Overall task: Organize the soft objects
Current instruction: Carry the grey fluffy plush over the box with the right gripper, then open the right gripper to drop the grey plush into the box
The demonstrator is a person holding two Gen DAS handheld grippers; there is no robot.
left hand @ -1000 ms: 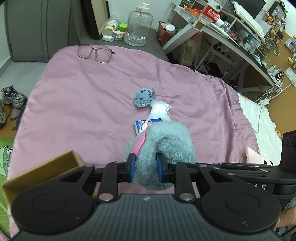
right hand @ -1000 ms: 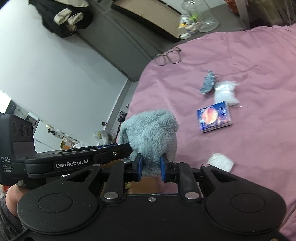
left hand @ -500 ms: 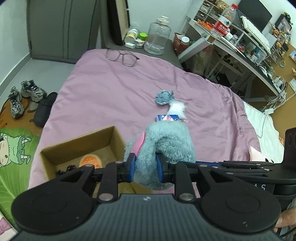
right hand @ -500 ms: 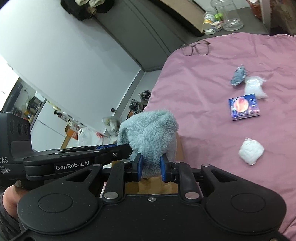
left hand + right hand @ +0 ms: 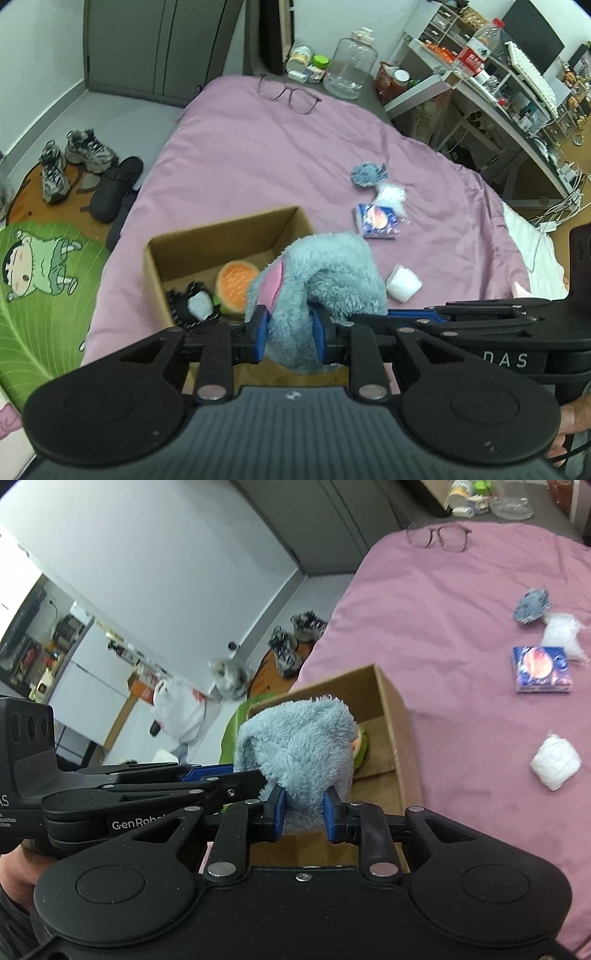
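While both grippers clamp the blue plush toy above the near edge of the pink bed, it hangs over the cardboard box at the bed's left edge, not yet inside. The left gripper is pinched tight on it; the right gripper has its jaws opening with fur between them. Released unevenly, the toy could snag on the box's near-right wall and spill out, or land on the orange plush and black toy.

Glasses lie on the pink bedspread; sneakers sit on the floor.
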